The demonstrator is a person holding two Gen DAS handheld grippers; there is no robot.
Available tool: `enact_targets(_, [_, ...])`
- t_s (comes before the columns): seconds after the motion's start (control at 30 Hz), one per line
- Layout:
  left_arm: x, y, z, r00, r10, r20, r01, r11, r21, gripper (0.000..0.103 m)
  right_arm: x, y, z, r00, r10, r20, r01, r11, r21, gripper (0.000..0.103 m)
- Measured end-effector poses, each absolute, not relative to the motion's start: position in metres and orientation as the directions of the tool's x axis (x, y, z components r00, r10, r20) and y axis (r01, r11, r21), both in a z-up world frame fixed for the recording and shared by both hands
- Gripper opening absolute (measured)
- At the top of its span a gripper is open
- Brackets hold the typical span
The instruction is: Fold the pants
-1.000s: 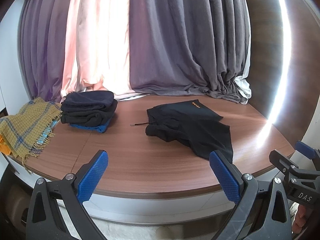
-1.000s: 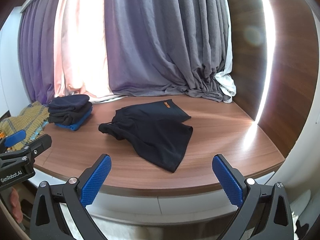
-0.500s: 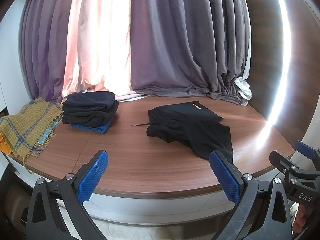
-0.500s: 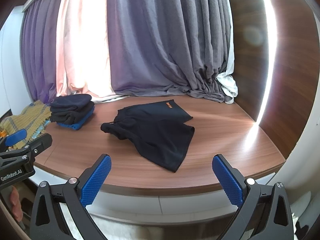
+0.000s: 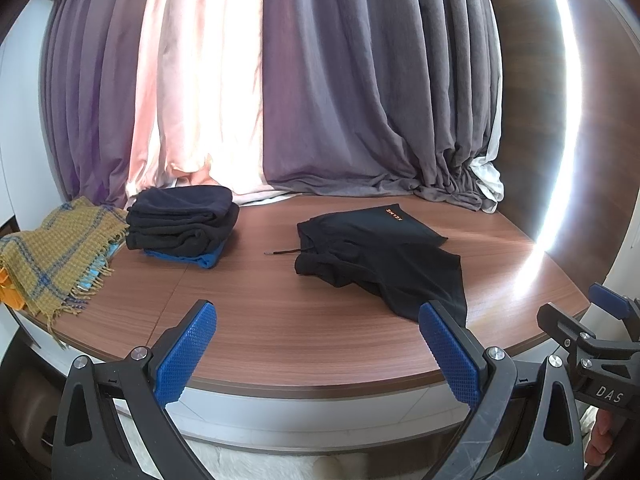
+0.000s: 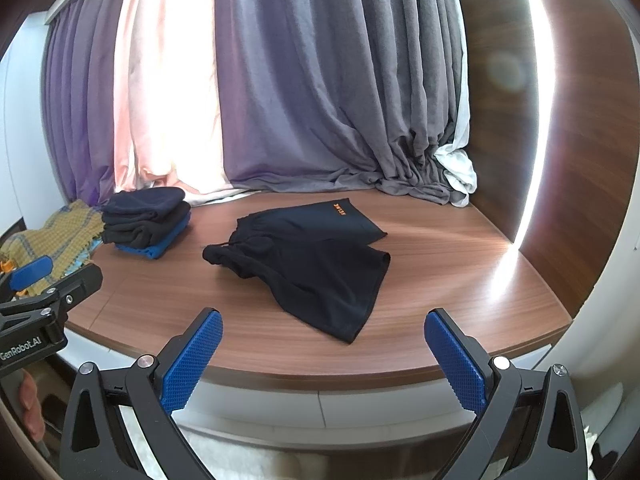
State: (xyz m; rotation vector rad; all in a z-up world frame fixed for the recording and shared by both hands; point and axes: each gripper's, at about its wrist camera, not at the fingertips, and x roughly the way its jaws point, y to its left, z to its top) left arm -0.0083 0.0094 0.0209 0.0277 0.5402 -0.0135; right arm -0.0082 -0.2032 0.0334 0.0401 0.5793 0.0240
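A pair of black shorts (image 5: 380, 256) with a small orange logo lies loosely spread on the wooden table (image 5: 280, 320); it also shows in the right wrist view (image 6: 308, 264). A drawstring trails off its waistband to the left. My left gripper (image 5: 316, 344) is open and empty, held short of the table's front edge. My right gripper (image 6: 320, 344) is open and empty, also short of the front edge. Each gripper shows at the other view's side.
A stack of folded dark and blue clothes (image 5: 184, 224) sits at the table's back left. A yellow plaid scarf (image 5: 56, 256) hangs over the left edge. Grey and pink curtains (image 5: 320, 100) hang behind the table. A wood wall panel (image 6: 580, 140) stands at the right.
Both grippers have drifted slightly, so the scene sits a little to the right and lower in view. The shorts have not moved. Both grippers stay open.
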Motion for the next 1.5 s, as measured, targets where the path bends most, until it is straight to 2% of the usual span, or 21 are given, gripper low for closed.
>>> enact_targets(0.7, [-0.007, 0.020, 0.016, 0.855, 0.013, -0.519, -0.004, 1.000, 0.018, 0.103, -0.003, -0.200, 0.028, 0.824, 0.031, -0.566, -0.008, 0.999, 0.043, 0.102])
enact_targets(1.0, [0.018, 0.041, 0.003, 0.851, 0.053, -0.522, -0.016, 0.997, 0.074, 0.103, 0.013, -0.197, 0.016, 0.798, 0.016, -0.602, 0.025, 0.998, 0.059, 0.102])
enact_targets(1.3, [0.083, 0.064, -0.011, 0.824, -0.028, -0.565, 0.094, 0.992, 0.088, 0.093, 0.058, -0.187, 0.001, 0.762, -0.058, -0.645, 0.128, 0.990, 0.063, 0.102])
enact_targets(1.5, [0.138, 0.068, -0.028, 0.785, -0.109, -0.610, 0.236, 0.963, 0.132, 0.083, 0.093, -0.177, -0.022, 0.704, -0.112, -0.702, 0.226, 0.971, 0.072, 0.102])
